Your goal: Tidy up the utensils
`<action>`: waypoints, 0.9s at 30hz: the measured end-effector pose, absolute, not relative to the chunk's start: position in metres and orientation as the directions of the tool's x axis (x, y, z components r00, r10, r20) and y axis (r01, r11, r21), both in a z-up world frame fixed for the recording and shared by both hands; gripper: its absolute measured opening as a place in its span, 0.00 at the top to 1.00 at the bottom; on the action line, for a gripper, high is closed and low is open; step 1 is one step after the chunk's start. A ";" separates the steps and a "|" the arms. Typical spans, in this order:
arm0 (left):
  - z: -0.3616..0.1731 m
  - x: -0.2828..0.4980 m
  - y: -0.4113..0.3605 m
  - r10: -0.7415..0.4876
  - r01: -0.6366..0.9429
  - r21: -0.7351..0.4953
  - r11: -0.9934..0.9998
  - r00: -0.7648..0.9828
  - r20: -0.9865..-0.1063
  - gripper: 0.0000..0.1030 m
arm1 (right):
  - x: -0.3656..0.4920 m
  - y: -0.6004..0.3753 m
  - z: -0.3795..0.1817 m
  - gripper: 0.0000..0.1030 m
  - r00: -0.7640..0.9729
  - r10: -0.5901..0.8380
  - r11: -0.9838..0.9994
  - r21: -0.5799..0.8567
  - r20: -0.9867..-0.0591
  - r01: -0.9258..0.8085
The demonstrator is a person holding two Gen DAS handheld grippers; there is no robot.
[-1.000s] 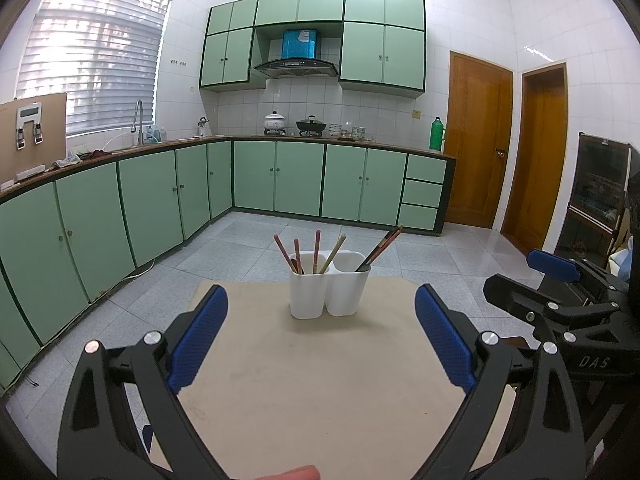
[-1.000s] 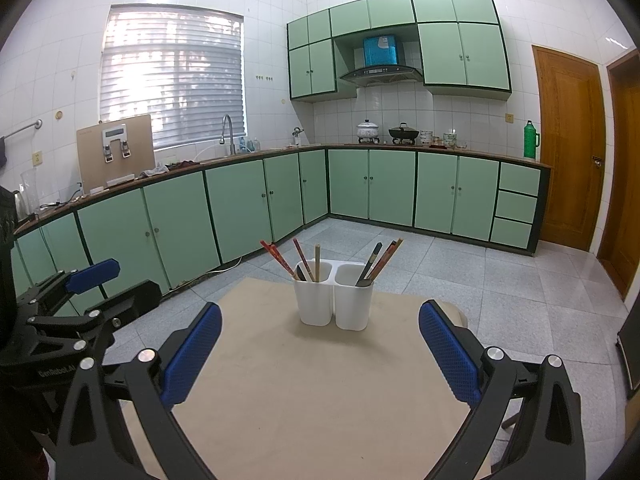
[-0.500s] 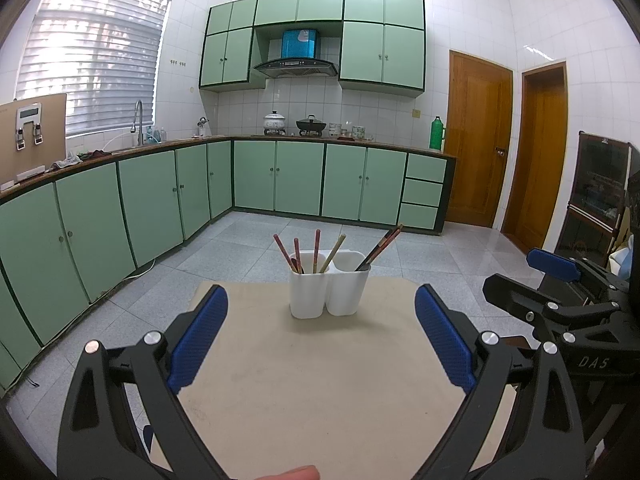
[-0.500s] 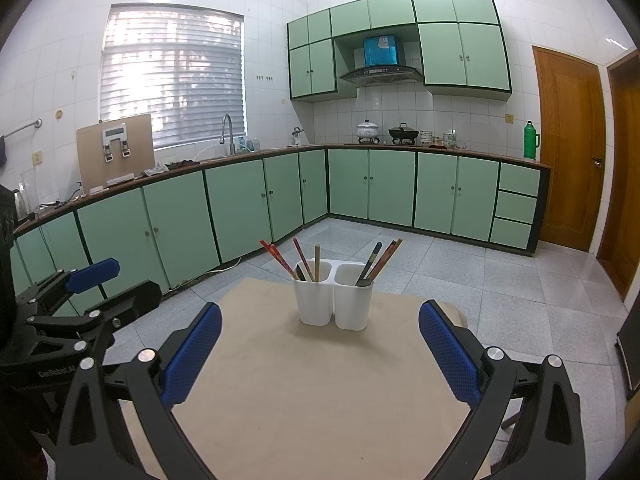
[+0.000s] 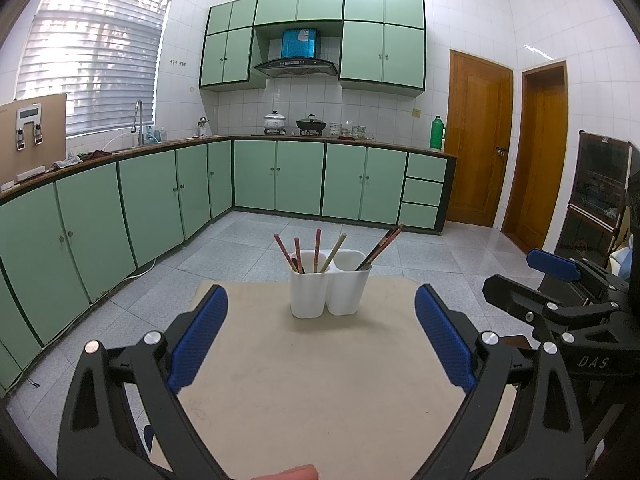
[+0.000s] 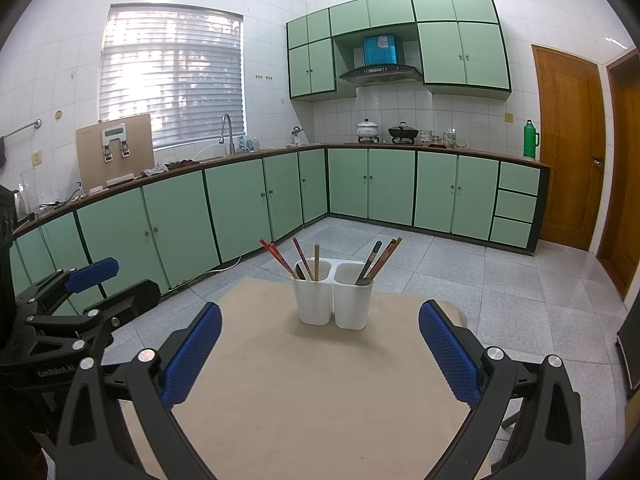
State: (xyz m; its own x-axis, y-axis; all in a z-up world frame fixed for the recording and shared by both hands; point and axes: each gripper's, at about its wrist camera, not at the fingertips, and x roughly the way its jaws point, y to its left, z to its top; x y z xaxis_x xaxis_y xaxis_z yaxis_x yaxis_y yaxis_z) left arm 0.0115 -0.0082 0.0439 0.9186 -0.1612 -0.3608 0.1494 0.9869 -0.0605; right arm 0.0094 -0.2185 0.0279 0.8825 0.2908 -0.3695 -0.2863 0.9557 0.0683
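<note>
Left wrist view: my left gripper [image 5: 320, 336] is spread wide and empty, as is my right gripper [image 6: 320, 346]; the white holder [image 5: 329, 289] stands upright at the table's [image 5: 320, 400] far end, chopsticks [image 5: 316, 250] leaning in both compartments

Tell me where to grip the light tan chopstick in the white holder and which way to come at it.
Grip the tan chopstick on its bare upper shaft, above the rim of the white holder, coming from above. It leans right, apart from the red chopsticks, so the right tool, now open, probably has room to close across it. The lower end is hidden inside the compartment.
</note>
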 end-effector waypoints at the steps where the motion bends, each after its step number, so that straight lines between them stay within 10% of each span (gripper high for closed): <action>1: 0.044 0.011 -0.008 -0.162 0.150 -0.061 0.987 0.918 -0.361 0.11 | 0.009 -0.218 0.028 0.06 0.882 0.292 0.955 0.068 -0.370 -0.287; 27: 0.042 0.013 -0.007 -0.162 0.149 -0.065 0.987 0.915 -0.369 0.11 | 0.008 -0.222 0.021 0.06 0.882 0.284 0.958 0.069 -0.376 -0.279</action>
